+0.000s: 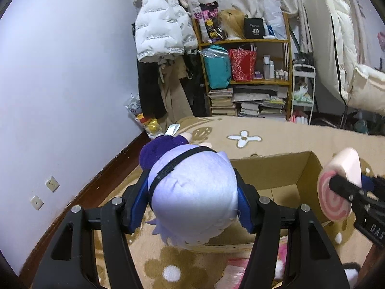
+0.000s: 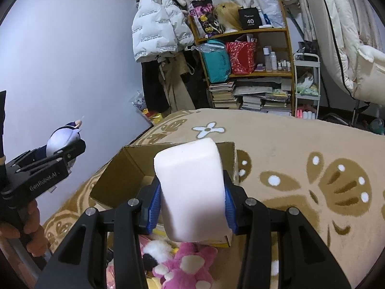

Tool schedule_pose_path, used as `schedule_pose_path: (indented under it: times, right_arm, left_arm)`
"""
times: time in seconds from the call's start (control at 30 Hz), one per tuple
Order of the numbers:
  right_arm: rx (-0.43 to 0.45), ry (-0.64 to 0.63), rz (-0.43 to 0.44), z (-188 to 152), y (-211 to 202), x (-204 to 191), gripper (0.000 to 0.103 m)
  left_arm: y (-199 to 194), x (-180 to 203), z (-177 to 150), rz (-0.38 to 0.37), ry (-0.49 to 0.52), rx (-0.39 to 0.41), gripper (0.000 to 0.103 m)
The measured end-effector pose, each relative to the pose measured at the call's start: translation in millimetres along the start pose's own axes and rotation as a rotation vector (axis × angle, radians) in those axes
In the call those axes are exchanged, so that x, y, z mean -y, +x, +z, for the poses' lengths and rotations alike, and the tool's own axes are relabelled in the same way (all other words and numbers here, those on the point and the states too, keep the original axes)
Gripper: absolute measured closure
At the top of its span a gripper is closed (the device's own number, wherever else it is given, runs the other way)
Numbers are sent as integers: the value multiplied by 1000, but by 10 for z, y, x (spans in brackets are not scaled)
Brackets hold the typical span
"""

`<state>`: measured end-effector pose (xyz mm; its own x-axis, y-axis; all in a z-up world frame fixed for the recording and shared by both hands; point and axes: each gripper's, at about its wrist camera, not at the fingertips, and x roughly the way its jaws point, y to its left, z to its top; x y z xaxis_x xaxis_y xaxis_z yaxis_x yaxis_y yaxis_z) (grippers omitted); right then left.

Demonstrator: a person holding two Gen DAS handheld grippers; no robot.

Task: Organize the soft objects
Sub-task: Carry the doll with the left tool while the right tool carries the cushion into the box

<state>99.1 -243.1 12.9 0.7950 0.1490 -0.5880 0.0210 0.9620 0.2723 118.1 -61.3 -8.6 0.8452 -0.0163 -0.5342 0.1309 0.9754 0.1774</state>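
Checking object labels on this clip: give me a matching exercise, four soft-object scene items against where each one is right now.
Things:
1. lavender-haired doll
2. swirl roll cushion
3. cardboard box
4. pink plush toy

Places:
A. on the patterned blanket, open and seemingly empty
B. gripped in the right gripper
C. lying in front of the box
D. gripped in the left gripper

Pairs: 1-D, 2-B, 3-A, 4-C

We see both views under flat, cool indoor light, moderately bright, with no hard shadows. The wall left of the bookshelf glows evenly, faintly bluish. The fisheye bends that wall and the rug below the bookshelf into curves, and black corners ring each frame. Near things blur: the plush doll and the white cushion look soft and slightly overexposed, while the bookshelf stays fairly sharp.
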Motion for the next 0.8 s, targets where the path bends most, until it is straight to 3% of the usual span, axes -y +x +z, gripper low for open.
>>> schedule_pose_path:
  times: [0.3,0.8]
  right_arm:
    - [3,-30,0,122,248,-17,56]
    - [-84,-9,32,26,462,68,52]
  left_arm:
    - [217,188,-87,-37,47,-46,41]
    - [506,332,-206,-132,44,-114,39]
